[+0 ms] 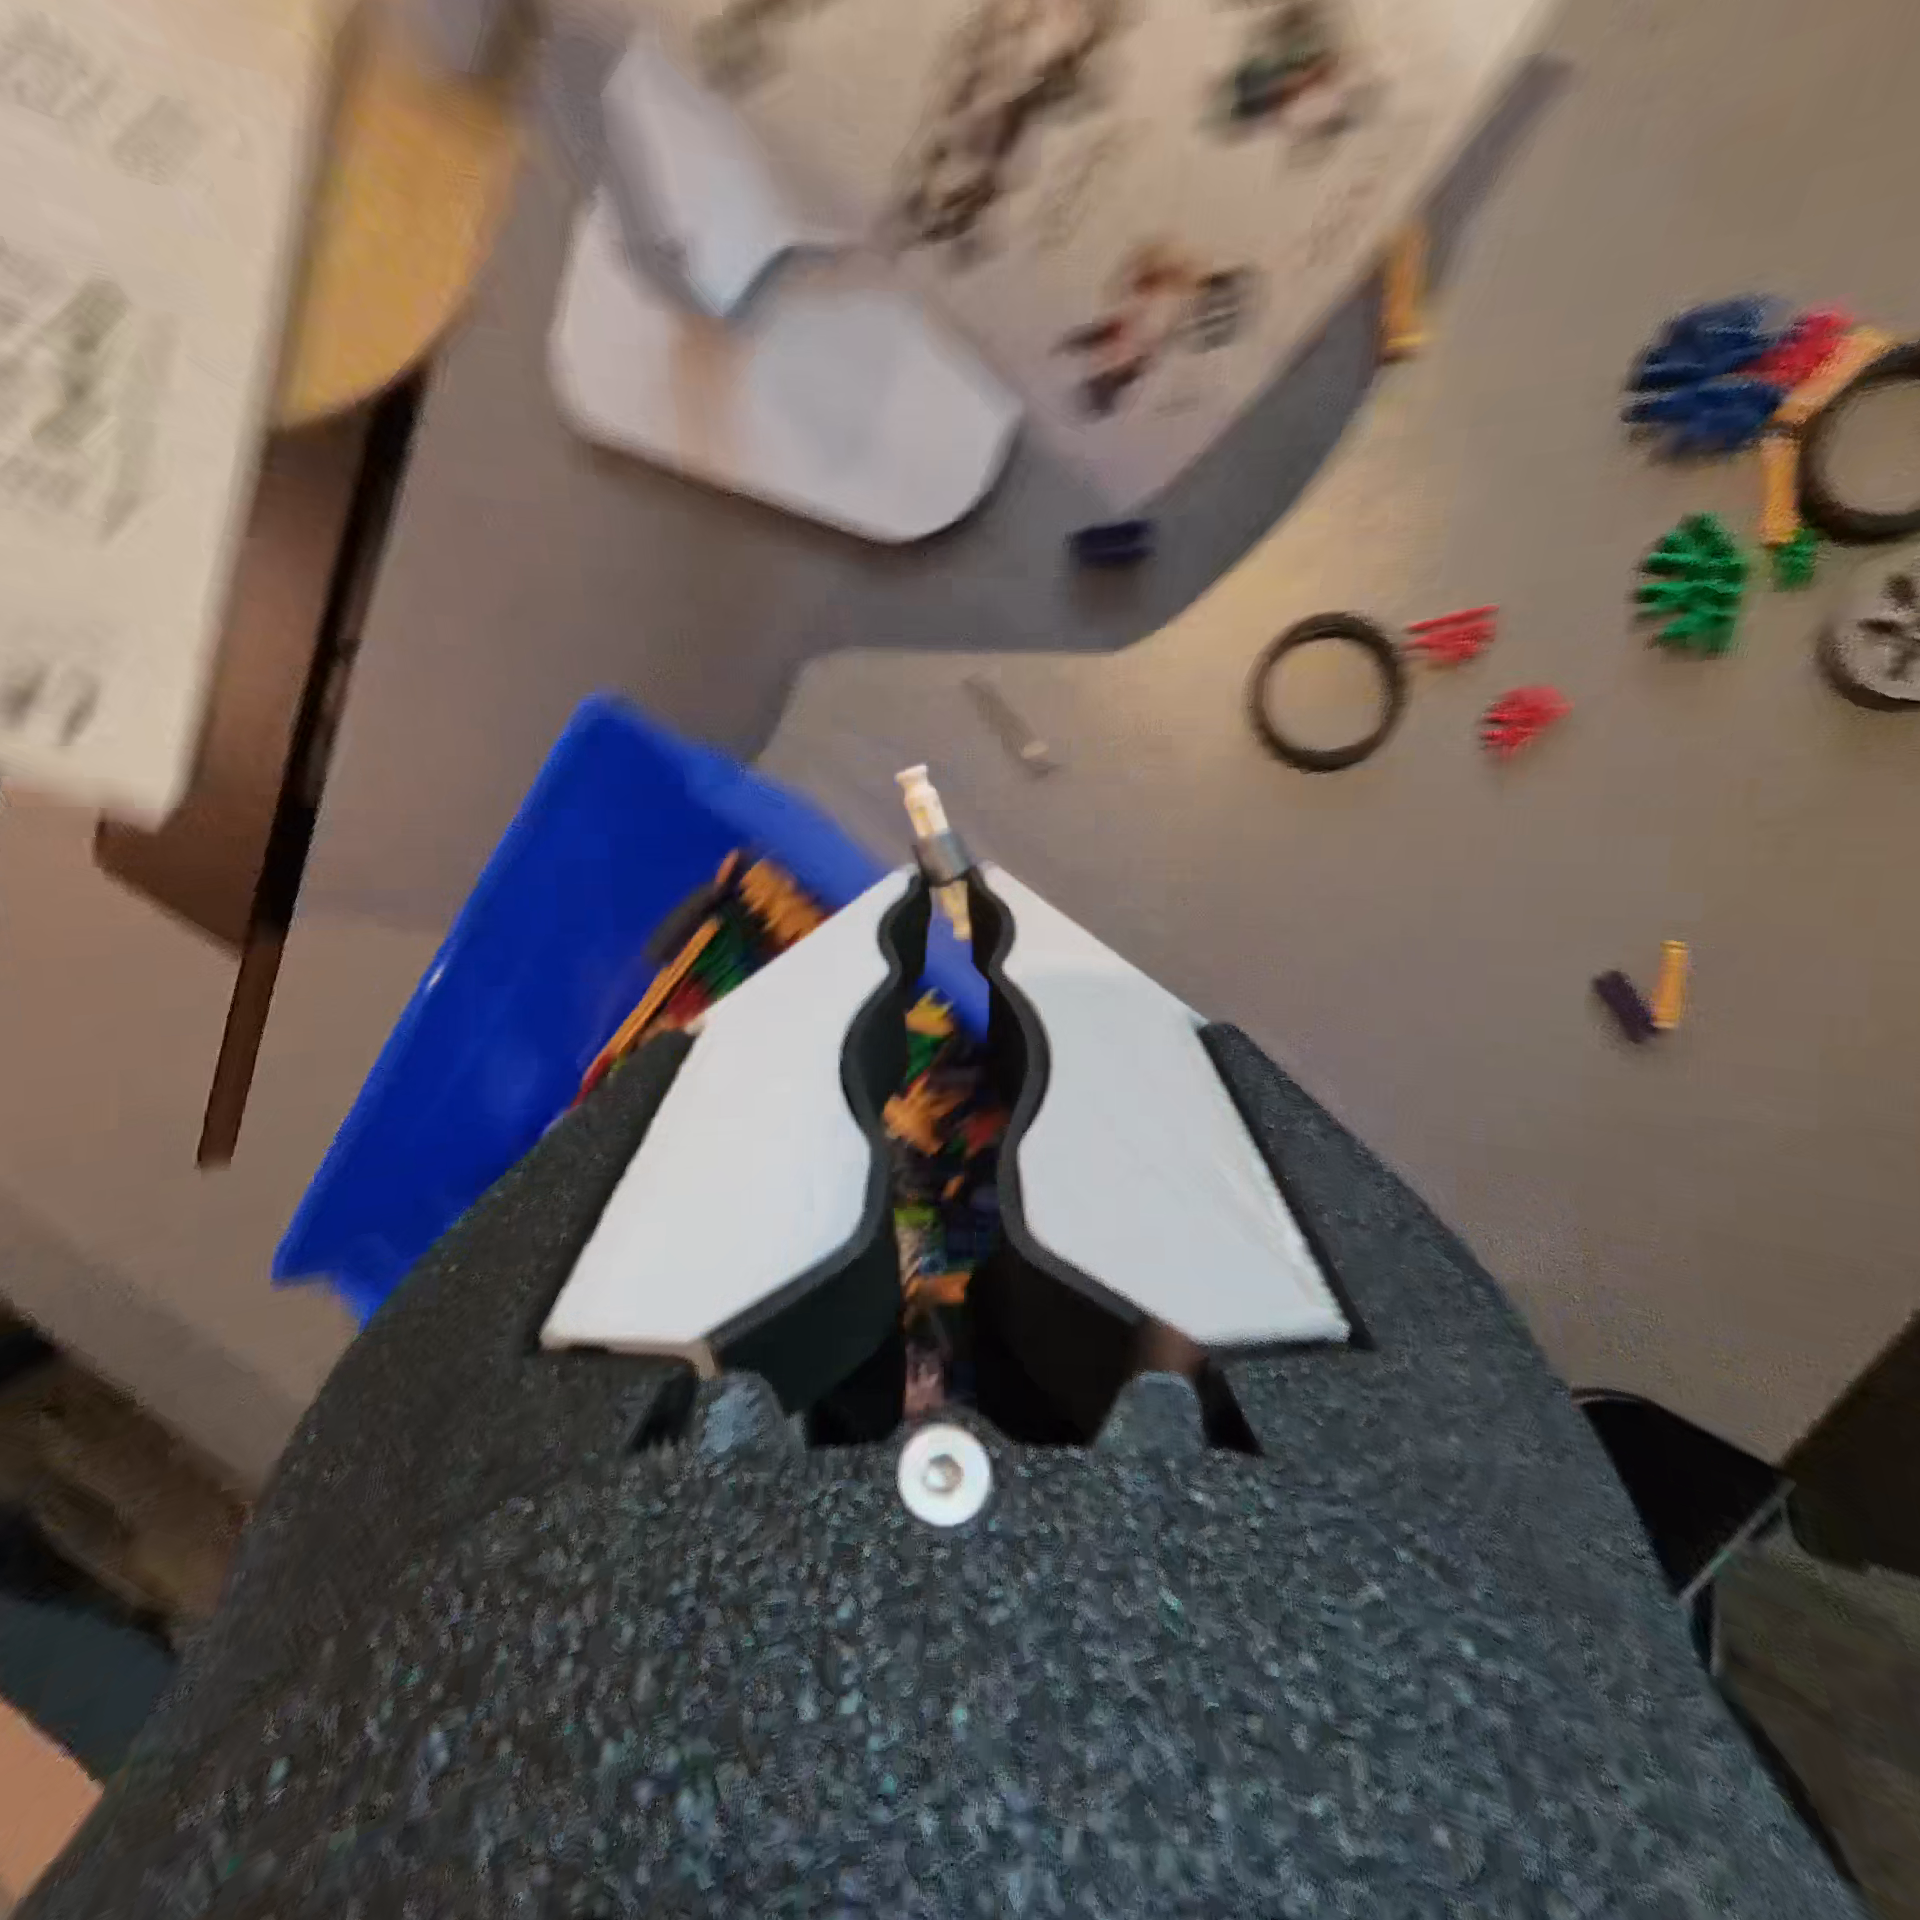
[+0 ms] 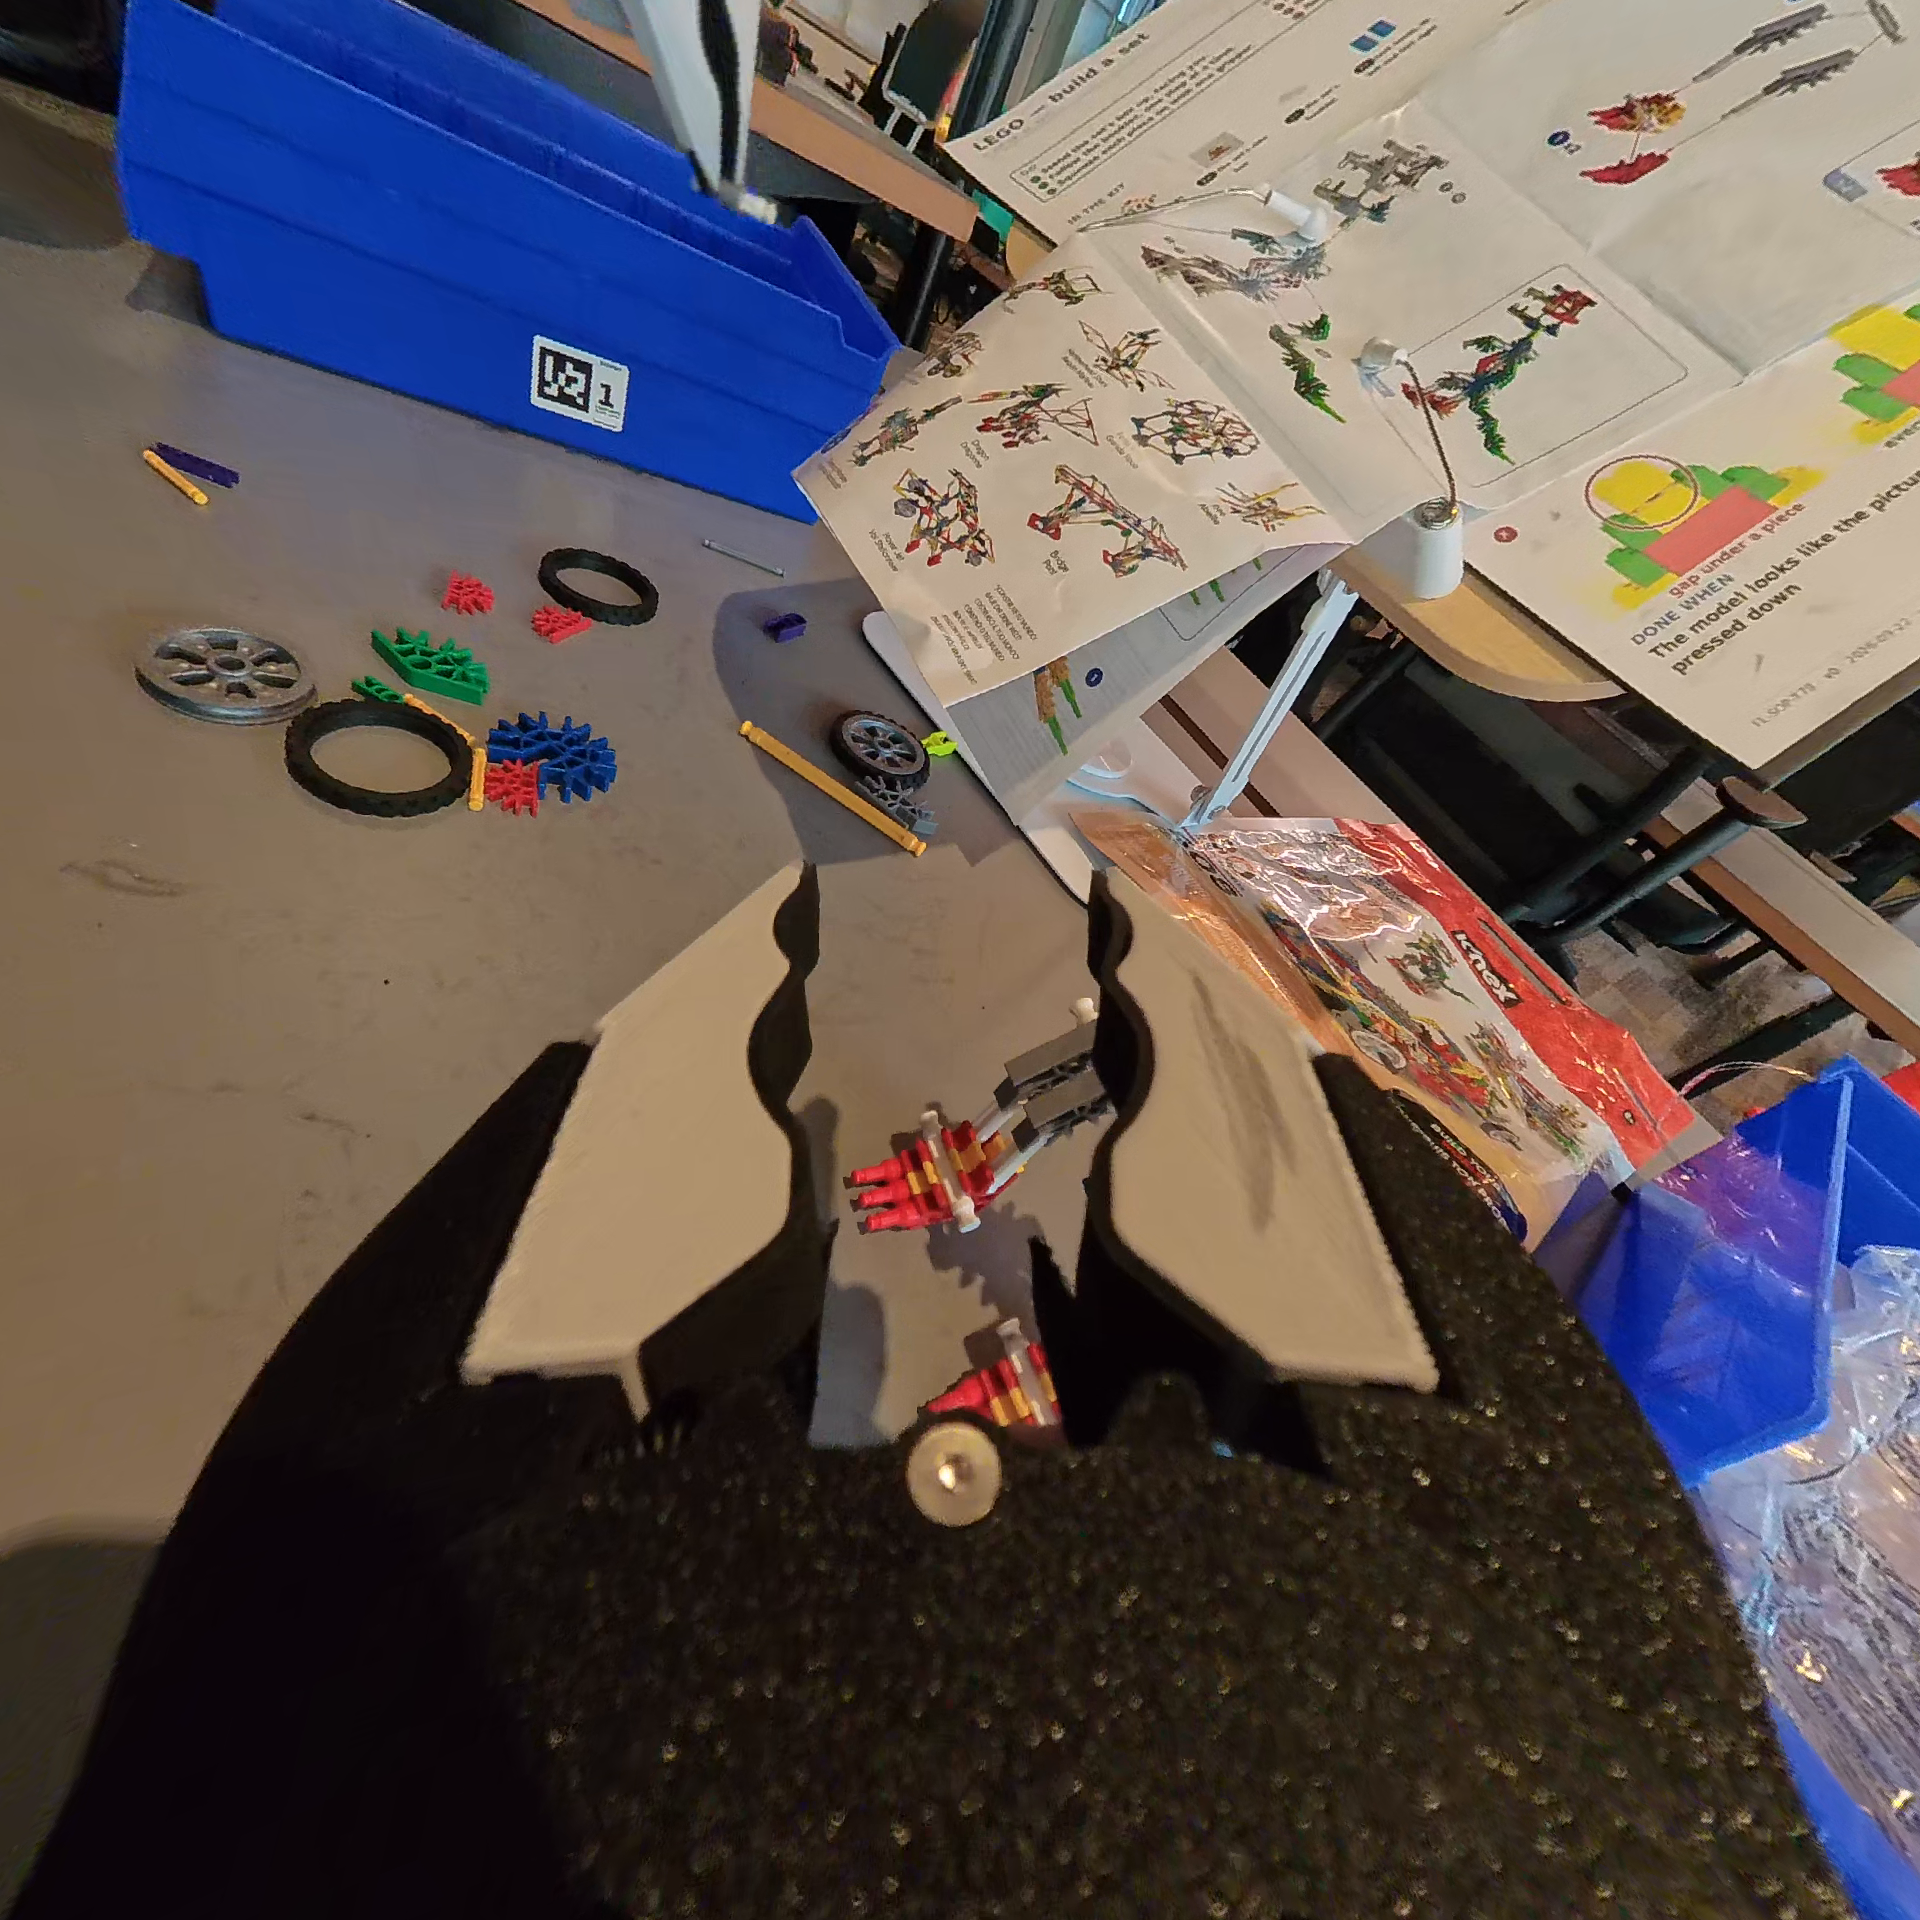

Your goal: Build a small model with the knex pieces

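Left claw [image 1: 940,894] closed almost tip to tip, pinching a small pale rod with a grey collar [image 1: 933,831] that juts out past the tips. Directly beneath and to the left of that claw, a blue bin [image 1: 540,987] of mixed coloured pieces. Ahead and to the right, on the grey worktop [image 1: 1351,1039], a black tyre ring [image 1: 1328,691] with red connectors [image 1: 1522,717] just beside it — all blurred in this view.

Seen only from the right wrist: right claw [image 2: 951,914] spread wide, gripping nothing, low over the worktop [image 2: 260,987]. Between its fingers, nearer the right one, a small red, yellow and white assembly with grey blocks [image 2: 977,1143]; whether it touches that finger cannot be told. Ahead to the left, a grey spoked wheel [image 2: 225,673], a large black tyre [image 2: 379,755], blue connectors [image 2: 551,753] and a green connector [image 2: 431,660]. Farther ahead, a blue bin [image 2: 416,239] bearing a square black-and-white coded sticker [image 2: 579,382], the left claw's tip [image 2: 717,104] above it. Ahead to the right, printed instruction sheets [image 2: 1091,468] with model pictures; just right of the claw, a branded toy box in clear wrap [image 2: 1455,987] — wording left unquoted.
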Demonstrator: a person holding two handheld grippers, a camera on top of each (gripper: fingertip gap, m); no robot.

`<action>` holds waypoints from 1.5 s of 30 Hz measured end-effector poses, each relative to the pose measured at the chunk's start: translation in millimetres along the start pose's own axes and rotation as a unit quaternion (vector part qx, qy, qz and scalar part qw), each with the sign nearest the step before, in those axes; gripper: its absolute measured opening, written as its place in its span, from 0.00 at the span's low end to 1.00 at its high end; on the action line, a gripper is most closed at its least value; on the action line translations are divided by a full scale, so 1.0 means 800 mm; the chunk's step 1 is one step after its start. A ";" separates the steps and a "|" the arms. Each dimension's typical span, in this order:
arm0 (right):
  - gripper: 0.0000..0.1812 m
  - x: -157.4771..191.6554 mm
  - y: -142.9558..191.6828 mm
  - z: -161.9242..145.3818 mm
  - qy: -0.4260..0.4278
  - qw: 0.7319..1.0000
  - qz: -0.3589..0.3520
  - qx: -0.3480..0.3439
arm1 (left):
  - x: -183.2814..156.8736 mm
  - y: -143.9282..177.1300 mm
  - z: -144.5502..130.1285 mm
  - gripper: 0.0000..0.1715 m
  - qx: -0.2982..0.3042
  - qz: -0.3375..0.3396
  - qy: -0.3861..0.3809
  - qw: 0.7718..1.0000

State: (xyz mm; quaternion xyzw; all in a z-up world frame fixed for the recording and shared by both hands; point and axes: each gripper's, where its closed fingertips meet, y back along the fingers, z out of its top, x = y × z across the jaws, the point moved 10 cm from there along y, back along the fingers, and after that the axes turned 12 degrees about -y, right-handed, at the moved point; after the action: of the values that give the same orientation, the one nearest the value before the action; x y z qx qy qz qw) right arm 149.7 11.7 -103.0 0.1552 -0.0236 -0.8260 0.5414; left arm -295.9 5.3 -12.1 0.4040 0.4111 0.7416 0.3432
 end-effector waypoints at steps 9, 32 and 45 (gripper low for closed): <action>0.29 0.001 0.001 0.001 0.003 1.000 0.001 -0.002 | -0.143 -0.099 0.086 0.04 -0.005 -0.161 -0.127 0.979; 0.28 0.004 -0.006 -0.005 0.007 1.000 0.004 0.017 | -0.015 0.056 -0.036 0.14 -0.011 0.064 0.030 0.997; 0.28 -0.011 -0.012 -0.021 -0.020 0.999 -0.012 0.041 | 0.027 0.000 -0.164 0.17 0.147 0.030 0.045 0.988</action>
State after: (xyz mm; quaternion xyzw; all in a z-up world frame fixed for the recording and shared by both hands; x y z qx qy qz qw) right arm 149.2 26.3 -119.3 0.1614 -0.0667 -0.8337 0.5239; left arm -420.7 -20.3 -48.9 0.4282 0.5181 0.7008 0.2390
